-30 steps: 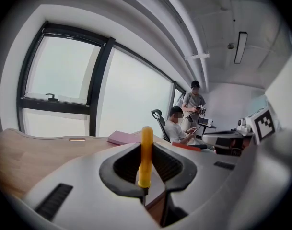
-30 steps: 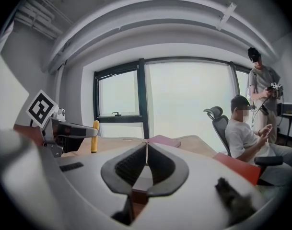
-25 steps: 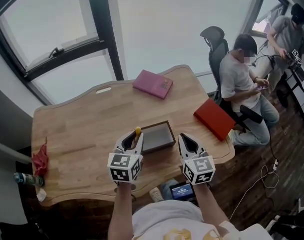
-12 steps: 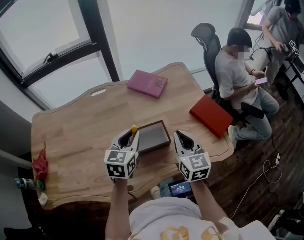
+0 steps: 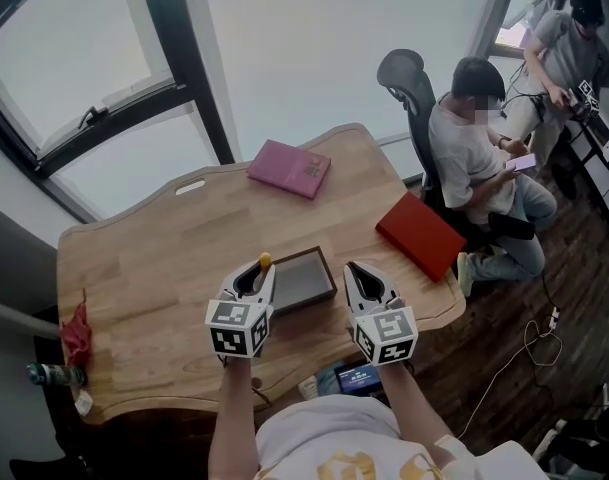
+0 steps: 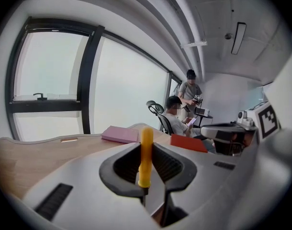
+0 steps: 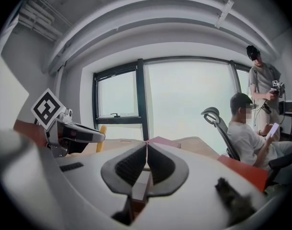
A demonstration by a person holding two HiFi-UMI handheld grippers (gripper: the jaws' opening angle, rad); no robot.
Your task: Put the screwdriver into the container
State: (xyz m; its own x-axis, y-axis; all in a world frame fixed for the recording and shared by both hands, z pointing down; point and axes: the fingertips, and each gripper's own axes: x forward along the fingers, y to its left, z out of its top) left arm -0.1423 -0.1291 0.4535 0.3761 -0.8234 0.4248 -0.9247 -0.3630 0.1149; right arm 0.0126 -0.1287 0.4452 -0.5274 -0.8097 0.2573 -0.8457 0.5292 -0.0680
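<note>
- The person is wearing a white top with a yellow print running across its front.
- The left gripper is showing a smooth, pale grey moulded shell, narrowing toward its tips and edged in black.
- The left cube is carrying black-and-white square markers on white faces.
- The right gripper is showing the same pale grey shell, and the right cube is bearing markers of the same kind.
- In the left gripper view, black ribbed pads are lining the jaws, and a narrow dark slot is cutting the shell.
- In the right gripper view, matching ribbed pads are forming a dark rounded outline.
</note>
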